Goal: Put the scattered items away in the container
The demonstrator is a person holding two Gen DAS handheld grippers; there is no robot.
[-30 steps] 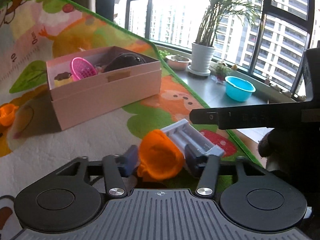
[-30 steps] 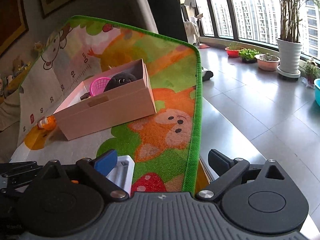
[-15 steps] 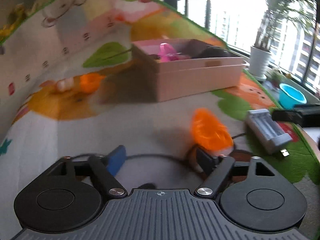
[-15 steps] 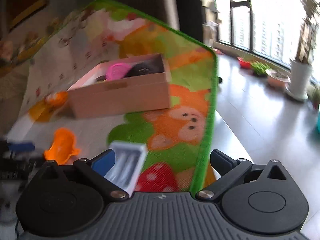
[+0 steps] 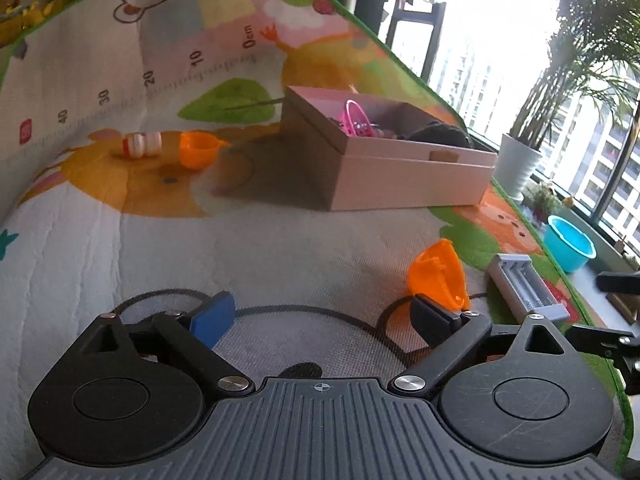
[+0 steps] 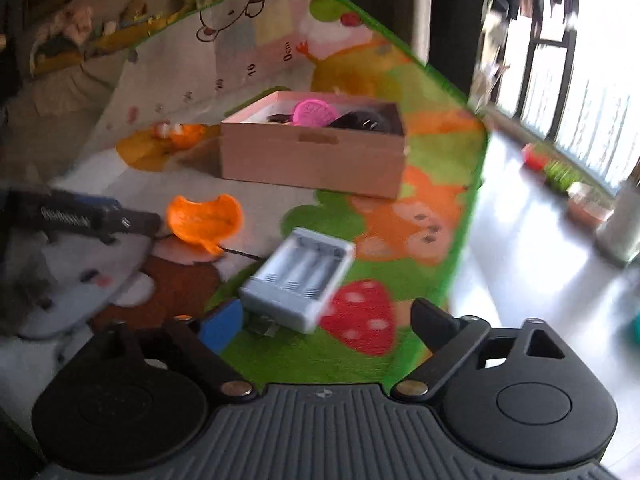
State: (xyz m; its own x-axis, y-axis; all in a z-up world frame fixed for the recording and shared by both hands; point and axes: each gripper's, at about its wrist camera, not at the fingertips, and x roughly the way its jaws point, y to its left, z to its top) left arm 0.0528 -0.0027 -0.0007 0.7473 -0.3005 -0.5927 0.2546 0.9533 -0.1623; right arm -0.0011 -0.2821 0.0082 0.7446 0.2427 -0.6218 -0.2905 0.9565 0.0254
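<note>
A pink cardboard box (image 5: 404,176) (image 6: 316,160) sits on the play mat, holding a pink basket (image 5: 355,118) (image 6: 314,111) and a dark object (image 5: 440,136). An orange toy cup (image 5: 438,276) (image 6: 204,220) lies on its side on the mat, just ahead of my left gripper's black finger. My left gripper (image 5: 324,316) (image 6: 120,218) is open and holds nothing. A grey battery charger (image 5: 524,288) (image 6: 302,280) lies flat on the green patch, just ahead of my open right gripper (image 6: 328,322), nearer its blue finger. A second orange cup (image 5: 198,152) and a small bottle (image 5: 138,144) lie left of the box.
The mat's green edge (image 6: 468,236) runs along a shiny grey floor on the right. A blue bowl (image 5: 570,242), a white plant pot (image 5: 518,164) and small plants stand by the windows. The mat curves up at the back against a wall.
My left gripper let go of the orange cup, which now lies on the mat, opened wide and swung left. The right gripper turned left, bringing the charger in front of its fingers.
</note>
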